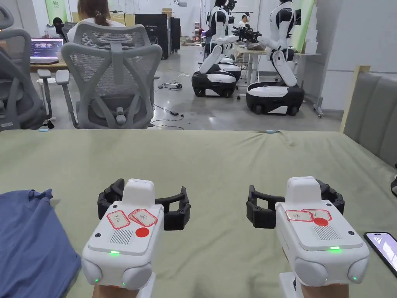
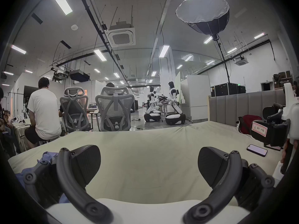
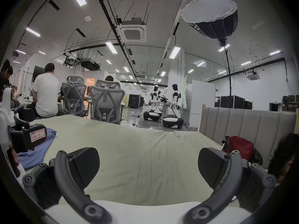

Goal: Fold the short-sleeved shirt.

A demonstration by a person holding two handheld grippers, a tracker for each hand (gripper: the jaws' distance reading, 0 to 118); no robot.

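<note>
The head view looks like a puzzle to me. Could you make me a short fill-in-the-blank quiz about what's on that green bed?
1. The blue shirt lies crumpled to the ____ of the left gripper.
2. Both grippers have their jaws ____, holding nothing; the right gripper hovers over bare sheet.
3. The phone lies beside the ____ gripper.
4. The red bag rests against the grey ____.

Missing words: left; open; right; headboard

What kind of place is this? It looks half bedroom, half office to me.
Probably a robotics lab or workshop with a mock bedroom corner. White wheeled humanoid robots stand on the open concrete floor, mesh office chairs face desks, and a studio softbox light hangs over the green-sheeted bed.
</note>
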